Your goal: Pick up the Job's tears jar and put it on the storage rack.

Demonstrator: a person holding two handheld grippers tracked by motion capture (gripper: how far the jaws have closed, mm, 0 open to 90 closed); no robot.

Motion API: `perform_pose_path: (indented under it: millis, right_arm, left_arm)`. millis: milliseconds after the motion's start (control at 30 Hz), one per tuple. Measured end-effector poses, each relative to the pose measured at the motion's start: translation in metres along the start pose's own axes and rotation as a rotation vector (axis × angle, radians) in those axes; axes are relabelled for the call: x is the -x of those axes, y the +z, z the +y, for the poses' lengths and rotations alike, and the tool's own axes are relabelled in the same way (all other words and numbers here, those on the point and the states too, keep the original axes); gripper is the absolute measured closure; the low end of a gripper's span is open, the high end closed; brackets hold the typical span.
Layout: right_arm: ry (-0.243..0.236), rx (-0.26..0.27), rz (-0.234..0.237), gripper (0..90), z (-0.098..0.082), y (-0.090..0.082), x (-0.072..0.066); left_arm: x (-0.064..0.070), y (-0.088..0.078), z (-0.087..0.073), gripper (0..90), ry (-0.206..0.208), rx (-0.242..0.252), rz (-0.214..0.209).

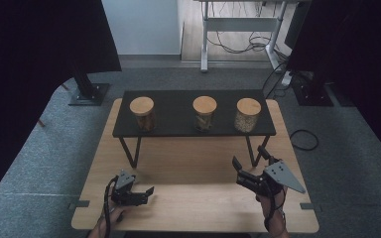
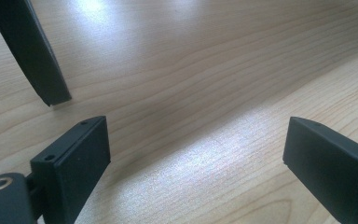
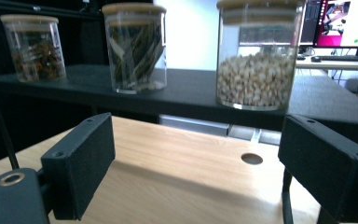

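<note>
On the wooden table (image 1: pixel 193 198), both grippers sit empty with jaws spread wide: left gripper (image 1: pixel 146 192) low near the front edge, right gripper (image 1: pixel 250 161) facing the bean jar (image 3: pixel 256 56) on the black shelf (image 1: pixel 178 121).

We see the right jar (image 3: pixel 259 53) cut off at the right gripper view's top edge, its lid barely showing.

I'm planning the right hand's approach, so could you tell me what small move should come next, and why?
Probably ease the right gripper forward toward the jar of pale beans: its jaws stand open and empty, and that jar sits nearest ahead on the black shelf.
</note>
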State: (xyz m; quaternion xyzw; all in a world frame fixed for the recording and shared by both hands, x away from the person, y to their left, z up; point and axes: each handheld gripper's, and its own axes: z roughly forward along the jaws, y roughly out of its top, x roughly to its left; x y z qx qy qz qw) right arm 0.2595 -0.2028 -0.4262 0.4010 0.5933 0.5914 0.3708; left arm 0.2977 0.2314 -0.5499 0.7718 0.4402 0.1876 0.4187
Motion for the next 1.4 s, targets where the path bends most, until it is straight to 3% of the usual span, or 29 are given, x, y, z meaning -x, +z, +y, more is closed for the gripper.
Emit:
perform_pose_path:
  millis: [133, 367, 500, 867, 1067, 1400]
  right_arm:
    - [-0.019, -0.032, 0.007, 10.1, -0.011, -0.007, -0.002]
    - [-0.009, -0.080, 0.026, 10.1, -0.036, -0.012, -0.009]
    - [-0.033, -0.124, 0.036, 10.0, -0.048, -0.007, -0.015]
    - [0.001, -0.255, 0.067, 9.9, -0.094, 0.016, -0.023]
    - [0.013, -0.273, 0.077, 9.9, -0.105, 0.021, -0.026]
    - [0.022, -0.260, 0.072, 9.8, -0.106, 0.021, -0.026]
  left_arm:
    - [0.000, 0.000, 0.000, 6.8, 0.000, 0.001, 0.000]
    - [0.001, 0.000, 0.000, 6.8, 0.004, 0.000, 0.002]
    - [0.001, 0.000, 0.000, 6.8, 0.004, -0.003, 0.001]
    - [0.001, 0.000, 0.000, 6.7, 0.003, -0.004, -0.001]
    - [0.000, 0.001, 0.000, 6.8, 0.000, -0.007, -0.004]
    - [0.000, 0.001, 0.000, 6.8, -0.008, -0.008, -0.001]
